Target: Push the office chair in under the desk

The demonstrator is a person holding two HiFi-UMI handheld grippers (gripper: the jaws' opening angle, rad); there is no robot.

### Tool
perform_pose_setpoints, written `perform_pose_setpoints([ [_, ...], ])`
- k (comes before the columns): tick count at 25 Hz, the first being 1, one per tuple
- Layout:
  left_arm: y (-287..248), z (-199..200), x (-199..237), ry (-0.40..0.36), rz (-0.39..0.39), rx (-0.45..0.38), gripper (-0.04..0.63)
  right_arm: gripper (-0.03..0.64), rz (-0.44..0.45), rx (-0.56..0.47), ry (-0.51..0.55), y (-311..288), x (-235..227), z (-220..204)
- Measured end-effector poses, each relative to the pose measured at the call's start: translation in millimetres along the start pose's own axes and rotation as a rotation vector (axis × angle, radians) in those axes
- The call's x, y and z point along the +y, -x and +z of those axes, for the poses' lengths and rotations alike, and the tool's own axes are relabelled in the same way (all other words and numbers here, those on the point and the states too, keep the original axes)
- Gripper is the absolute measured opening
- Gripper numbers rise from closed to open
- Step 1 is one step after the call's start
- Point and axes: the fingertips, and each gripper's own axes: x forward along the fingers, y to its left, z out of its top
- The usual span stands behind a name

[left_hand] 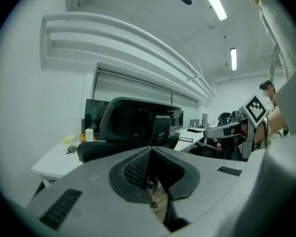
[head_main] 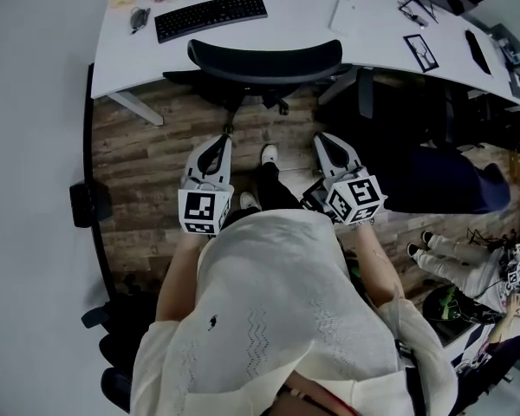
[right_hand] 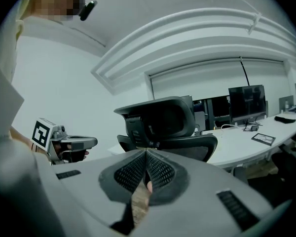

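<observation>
From the head view, the office chair [head_main: 264, 61] stands pushed in at the white desk [head_main: 364, 33]. Its curved black backrest lies along the desk's front edge, the seat is hidden beneath the top, and part of the dark base shows on the floor below. The desktop is smooth and gently curved, and a flat black keyboard [head_main: 211, 16] lies on it just beyond the chair. The floor [head_main: 147, 159] is of grey-brown wood-grain planks. The left gripper [head_main: 223, 137] and right gripper [head_main: 322, 137] are grey tapered wedges, each with a cube of square markers at the rear. They point at the chair from well short of it, with a white shoe [head_main: 268, 155] between them. A dark blue bulky shape [head_main: 433, 180] fills the space under the desk to the right.

In the left gripper view, the two grey jaws with ribbed black pads meet at their tips — closed, with nothing between them. Beyond them rises the chair's rounded headrest over the mesh back. The white desk edge is to the left, with small bottles [left_hand: 89, 135] on it.

In the right gripper view, the jaws likewise press together at the tips and are empty — only a sliver of floor shows below. The chair stands straight ahead, apart from the jaws, and dark monitors [right_hand: 246, 102] sit on the desk to the right.
</observation>
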Motion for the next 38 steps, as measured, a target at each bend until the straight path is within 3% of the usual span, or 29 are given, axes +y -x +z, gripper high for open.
perform_pose_setpoints([
  [5,8.3,20.2,3.4,0.021,0.019,-0.048,0.014,0.002,-0.007,-0.057,0.023,9.8,1.8,25.9],
  [19,42.2,106.8,28.9,-0.012,0.072,-0.222,0.014,0.0,0.038,-0.209,0.102,32.6,23.0,103.4],
  [38,54.9,116.3,23.2,-0.055,0.07,-0.223,0.014,0.0,-0.026,-0.239,0.126,47.1,16.4,124.7],
])
